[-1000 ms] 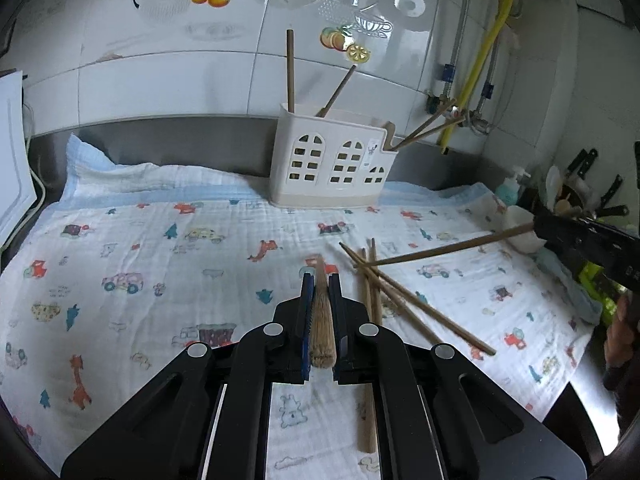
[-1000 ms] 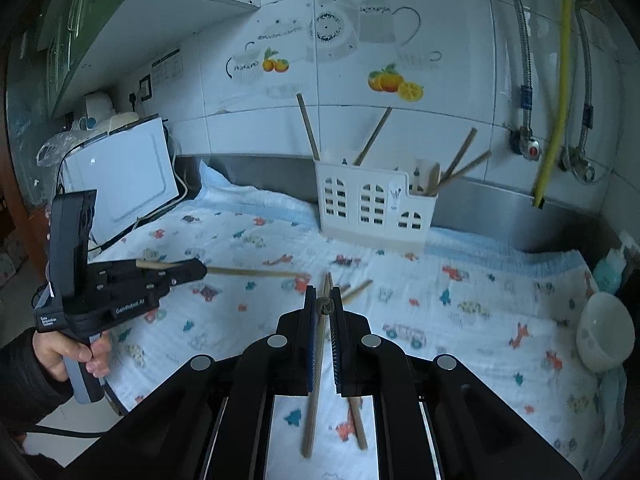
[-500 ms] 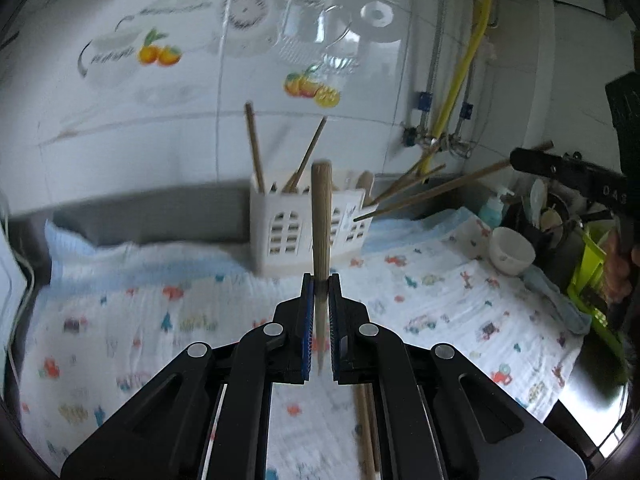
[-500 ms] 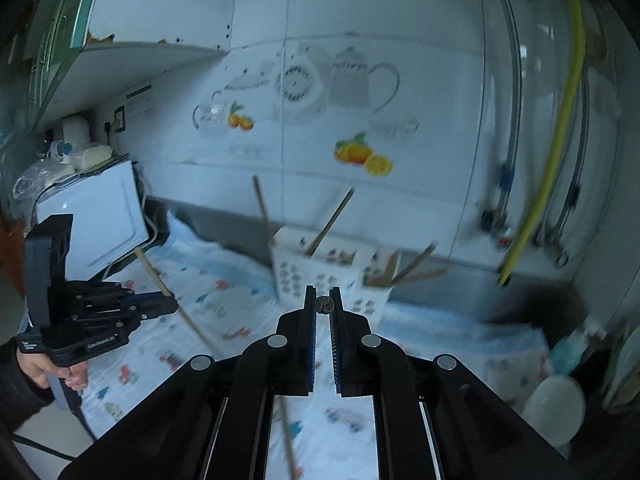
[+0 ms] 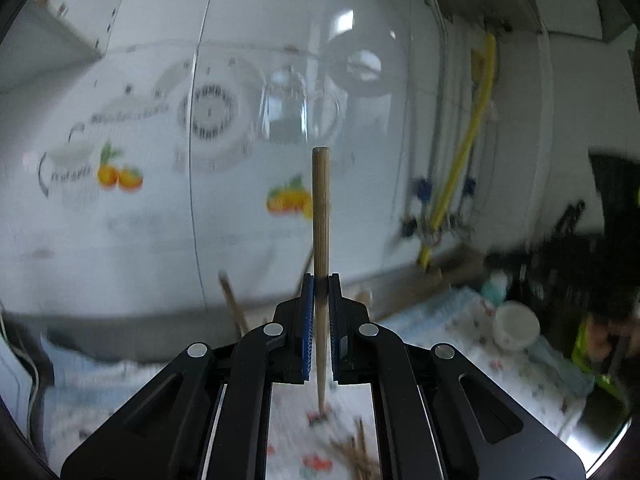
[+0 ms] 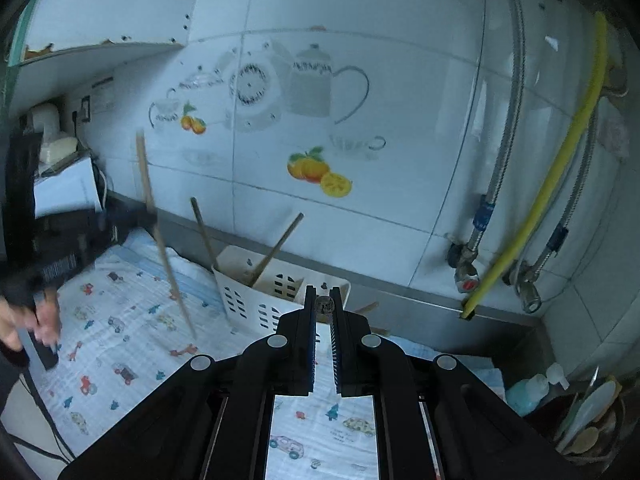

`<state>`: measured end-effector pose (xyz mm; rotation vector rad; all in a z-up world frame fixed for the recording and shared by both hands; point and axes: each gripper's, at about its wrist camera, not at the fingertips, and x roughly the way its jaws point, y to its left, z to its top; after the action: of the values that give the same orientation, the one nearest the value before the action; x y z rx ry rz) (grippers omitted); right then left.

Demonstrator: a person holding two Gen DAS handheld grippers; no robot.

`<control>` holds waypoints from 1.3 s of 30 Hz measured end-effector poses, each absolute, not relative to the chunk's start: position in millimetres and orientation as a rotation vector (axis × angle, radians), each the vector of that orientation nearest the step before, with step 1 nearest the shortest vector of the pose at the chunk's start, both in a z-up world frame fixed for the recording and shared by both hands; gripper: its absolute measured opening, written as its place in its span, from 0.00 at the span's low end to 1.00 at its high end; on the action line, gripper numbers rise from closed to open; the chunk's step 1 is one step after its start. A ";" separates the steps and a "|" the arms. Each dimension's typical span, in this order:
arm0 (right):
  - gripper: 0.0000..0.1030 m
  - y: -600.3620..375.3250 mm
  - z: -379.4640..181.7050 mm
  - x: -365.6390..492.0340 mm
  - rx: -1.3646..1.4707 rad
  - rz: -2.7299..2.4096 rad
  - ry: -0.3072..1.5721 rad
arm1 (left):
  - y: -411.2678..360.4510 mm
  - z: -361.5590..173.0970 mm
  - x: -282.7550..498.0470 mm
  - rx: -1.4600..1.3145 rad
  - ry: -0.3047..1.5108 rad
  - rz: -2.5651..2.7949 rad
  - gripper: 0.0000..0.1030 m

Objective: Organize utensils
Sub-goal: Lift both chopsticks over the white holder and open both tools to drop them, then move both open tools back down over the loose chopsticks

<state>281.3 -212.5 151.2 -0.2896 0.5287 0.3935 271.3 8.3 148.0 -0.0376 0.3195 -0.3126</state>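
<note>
Wooden chopstick (image 5: pixel 321 216) is standing nearly upright in the left tool (image 5: pixel 319 280), round in section, tapering downward, its blunt end high against the tiled wall (image 5: pixel 120 240). Blue ribbed pads are clamping it about midway along. That view is blurred; below the tool a few more sticks (image 5: pixel 356 456) are lying crossed on the printed cloth (image 5: pixel 460 344), count unclear, and a white bowl (image 5: pixel 515 325) is sitting to the right.

Right wrist view is showing what the left cannot: the right tool (image 6: pixel 324 305) is pinching a second chopstick (image 6: pixel 324 305) end-on, only its round tip visible between the closed pads. Ahead, a white plastic holder (image 6: pixel 256 300) with arched cut-outs is standing on the cloth-covered surface (image 6: pixel 120 344) against the wall, two sticks (image 6: pixel 276 244) leaning out of its open top. At far left the left tool's dark body (image 6: pixel 60 256) is appearing blurred, a hand (image 6: pixel 24 320) gripping its handle, its chopstick slanting above the cloth, beside the holder and apart from it.

Yellow hose (image 6: pixel 552 176) and two braided metal hoses (image 6: pixel 502 136) are running down the wall at right.
</note>
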 end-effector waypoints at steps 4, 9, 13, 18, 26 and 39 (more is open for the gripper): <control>0.06 -210.3 142.7 295.4 -0.299 0.393 0.551 | 6.2 169.1 302.0 -0.046 0.277 -0.285 0.05; 0.06 -209.7 133.0 309.7 -0.296 0.401 0.574 | 0.3 170.3 335.2 -0.021 0.279 -0.229 0.05; 0.06 -209.1 126.7 317.2 -0.298 0.405 0.590 | 3.0 154.7 355.6 -0.028 0.303 -0.188 0.05; 0.06 -207.1 117.2 327.8 -0.296 0.418 0.625 | 3.2 132.6 372.0 -0.033 0.358 -0.184 0.05; 0.06 -197.4 106.1 345.6 -0.291 0.428 0.672 | -2.6 111.6 385.1 -0.012 0.428 -0.207 0.05; 0.11 -202.9 123.5 327.8 -0.253 0.425 0.612 | -8.2 125.8 347.1 0.000 0.378 -0.251 0.28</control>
<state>327.8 -202.9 123.5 -0.2527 0.6120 0.4246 347.1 -8.2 125.8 0.0001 0.3781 -0.2510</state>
